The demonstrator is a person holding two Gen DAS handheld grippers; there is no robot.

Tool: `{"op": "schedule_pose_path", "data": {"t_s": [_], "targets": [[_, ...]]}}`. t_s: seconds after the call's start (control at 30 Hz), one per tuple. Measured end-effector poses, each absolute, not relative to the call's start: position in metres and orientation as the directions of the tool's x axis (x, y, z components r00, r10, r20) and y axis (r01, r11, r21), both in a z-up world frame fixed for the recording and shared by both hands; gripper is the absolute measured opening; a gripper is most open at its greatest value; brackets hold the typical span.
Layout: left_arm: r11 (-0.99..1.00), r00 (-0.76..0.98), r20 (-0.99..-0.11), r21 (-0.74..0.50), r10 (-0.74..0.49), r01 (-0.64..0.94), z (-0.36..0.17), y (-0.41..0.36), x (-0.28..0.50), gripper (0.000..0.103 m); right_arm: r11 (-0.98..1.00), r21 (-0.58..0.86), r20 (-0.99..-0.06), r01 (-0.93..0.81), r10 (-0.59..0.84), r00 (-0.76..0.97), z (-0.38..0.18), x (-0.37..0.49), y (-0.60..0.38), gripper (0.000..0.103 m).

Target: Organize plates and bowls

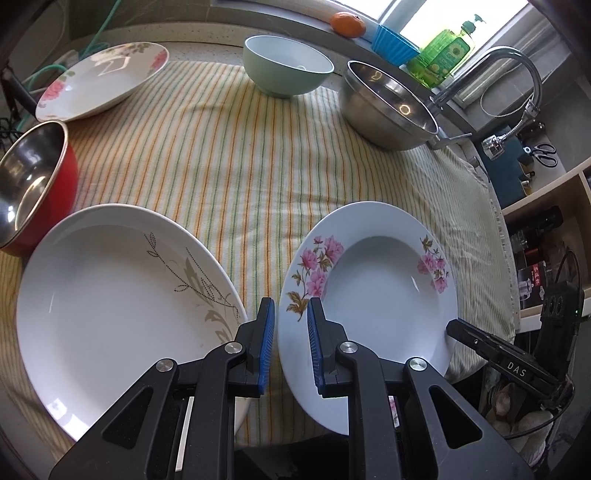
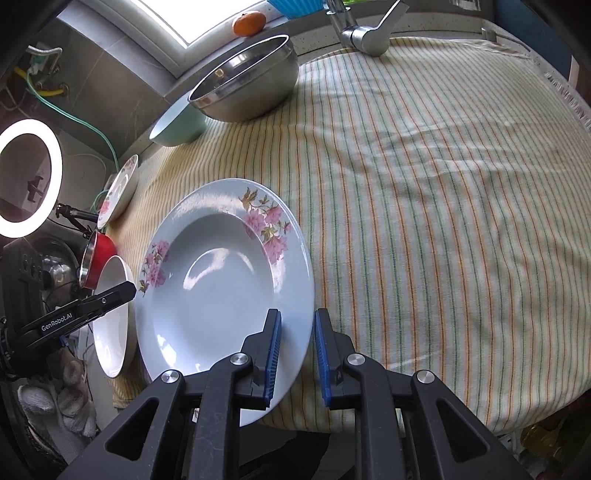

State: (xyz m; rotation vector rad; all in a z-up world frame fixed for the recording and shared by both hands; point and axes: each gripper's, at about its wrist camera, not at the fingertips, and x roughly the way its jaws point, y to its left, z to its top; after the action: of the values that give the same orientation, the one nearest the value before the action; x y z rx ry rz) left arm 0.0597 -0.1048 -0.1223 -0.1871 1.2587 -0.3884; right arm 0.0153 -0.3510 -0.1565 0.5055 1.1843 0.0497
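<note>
A deep plate with pink flowers lies at the front of the striped cloth; it also shows in the right wrist view. My left gripper is open, its jaws astride the plate's left rim. My right gripper is open, its jaws astride the plate's right rim. A large white plate with a grey leaf pattern lies to the left. A second flowered plate sits at the back left. A mint green bowl, a steel bowl and a red bowl stand on the cloth.
A faucet, green soap bottle, blue cup and an orange line the back sill. Shelves with bottles stand right. The cloth's right half is bare. A ring light glows at left.
</note>
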Motion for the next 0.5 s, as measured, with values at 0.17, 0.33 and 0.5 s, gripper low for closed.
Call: {"op": "schedule_pose_path", "data": {"t_s": [0.17, 0.33, 0.5], "targets": [[0.927, 0.283, -0.886, -0.325, -0.367, 0.185, -0.115, -0.102, 0.058, 0.016, 0.887, 0.395, -0.873, 0.239, 0.282, 0.397, -0.153, 0.012, -0.357, 0.021], [0.933, 0.317, -0.881, -0.3, -0.35, 0.197, -0.106, -0.099, 0.054, 0.016, 0.883, 0.389, -0.873, 0.262, 0.263, 0.41, -0.149, 0.007, -0.365, 0.029], [0.941, 0.353, -0.876, -0.274, -0.33, 0.199, -0.098, -0.096, 0.051, 0.016, 0.893, 0.366, -0.871, 0.262, 0.23, 0.434, -0.139, 0.005, -0.367, 0.035]]}}
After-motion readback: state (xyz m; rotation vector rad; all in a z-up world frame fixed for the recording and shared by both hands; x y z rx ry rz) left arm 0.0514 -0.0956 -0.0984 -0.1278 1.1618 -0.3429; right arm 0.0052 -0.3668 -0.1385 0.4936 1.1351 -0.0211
